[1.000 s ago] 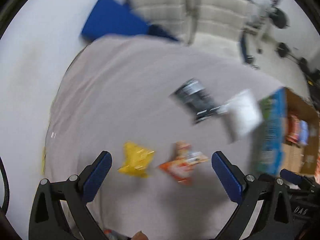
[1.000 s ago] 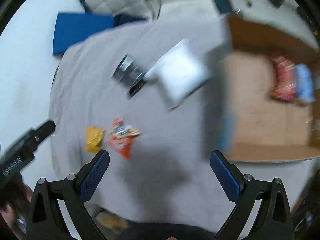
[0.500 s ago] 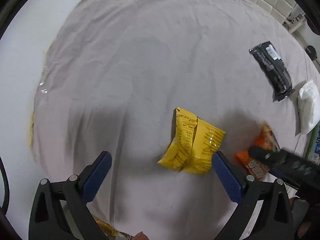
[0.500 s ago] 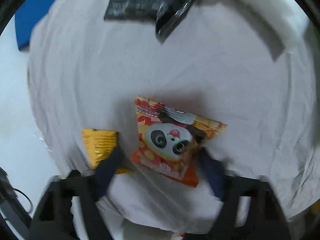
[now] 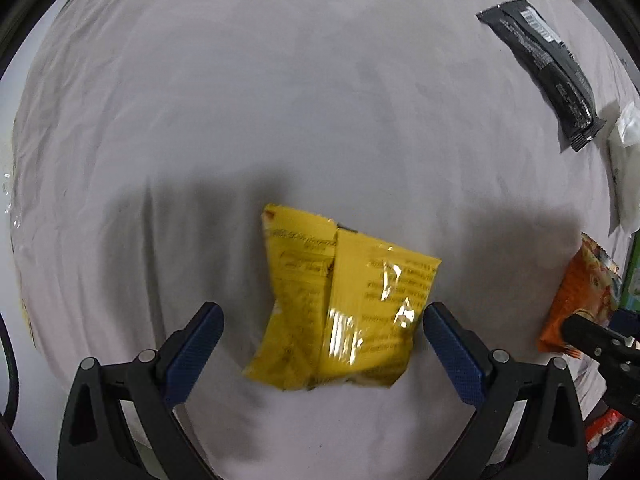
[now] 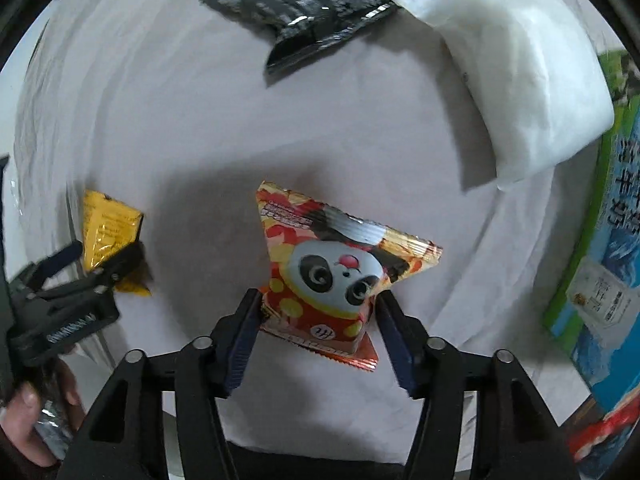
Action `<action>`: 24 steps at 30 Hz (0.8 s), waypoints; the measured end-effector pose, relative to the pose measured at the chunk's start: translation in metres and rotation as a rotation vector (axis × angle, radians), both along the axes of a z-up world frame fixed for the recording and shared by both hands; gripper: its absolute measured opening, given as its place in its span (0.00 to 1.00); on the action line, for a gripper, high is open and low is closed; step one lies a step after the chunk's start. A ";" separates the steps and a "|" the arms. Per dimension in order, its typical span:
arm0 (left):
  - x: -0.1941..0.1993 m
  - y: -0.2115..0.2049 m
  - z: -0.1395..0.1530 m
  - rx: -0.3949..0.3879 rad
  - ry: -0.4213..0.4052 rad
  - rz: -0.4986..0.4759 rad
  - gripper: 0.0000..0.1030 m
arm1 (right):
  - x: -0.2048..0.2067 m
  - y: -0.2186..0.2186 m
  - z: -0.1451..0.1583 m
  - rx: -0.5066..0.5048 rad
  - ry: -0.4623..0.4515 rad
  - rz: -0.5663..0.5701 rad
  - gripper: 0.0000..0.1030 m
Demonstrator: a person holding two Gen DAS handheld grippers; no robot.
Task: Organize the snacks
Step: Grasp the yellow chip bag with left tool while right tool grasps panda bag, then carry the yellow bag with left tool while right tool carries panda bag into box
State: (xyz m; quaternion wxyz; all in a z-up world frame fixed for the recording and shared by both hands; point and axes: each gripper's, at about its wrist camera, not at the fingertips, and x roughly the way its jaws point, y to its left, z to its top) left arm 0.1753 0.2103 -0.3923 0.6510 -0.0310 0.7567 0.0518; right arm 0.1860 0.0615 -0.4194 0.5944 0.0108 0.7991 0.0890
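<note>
A yellow snack packet lies on the grey cloth between the open fingers of my left gripper, which touch neither side of it. The same yellow snack packet shows at the left of the right wrist view, with the left gripper's fingers around it. My right gripper has narrowed around the lower part of a red and orange panda snack packet, its pads against both sides. That panda packet also appears at the right edge of the left wrist view.
A black snack wrapper and a white pouch lie further back on the cloth-covered table. A printed blue and green carton stands at the right. A hand grips the left tool.
Both grippers have dropped close to the table. The left one now frames the yellow packet, and the right one has narrowed from wide open onto the panda packet.
</note>
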 end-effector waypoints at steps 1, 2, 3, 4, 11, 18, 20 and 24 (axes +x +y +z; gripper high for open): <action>0.001 -0.002 -0.002 -0.007 -0.002 -0.004 0.98 | 0.002 -0.001 -0.001 0.003 0.000 -0.012 0.68; 0.002 -0.004 -0.003 -0.012 -0.001 -0.005 0.93 | 0.004 -0.002 -0.003 0.008 -0.003 -0.027 0.68; 0.001 -0.005 -0.004 -0.013 0.005 -0.005 0.87 | 0.005 -0.003 -0.005 0.012 0.000 -0.041 0.68; 0.001 -0.008 -0.006 -0.024 0.006 -0.009 0.84 | 0.006 -0.005 -0.007 0.015 0.007 -0.053 0.68; 0.004 -0.008 -0.006 -0.034 -0.005 -0.023 0.69 | 0.009 -0.003 -0.028 0.039 0.043 -0.116 0.68; -0.002 -0.018 -0.001 -0.028 -0.024 -0.026 0.59 | 0.003 -0.004 -0.029 0.029 0.013 -0.092 0.58; 0.000 -0.018 0.002 -0.037 -0.027 -0.021 0.55 | -0.001 -0.002 -0.027 0.026 0.004 -0.080 0.56; 0.010 -0.010 0.014 -0.067 -0.032 -0.002 0.53 | -0.002 -0.011 -0.017 0.025 -0.019 -0.053 0.51</action>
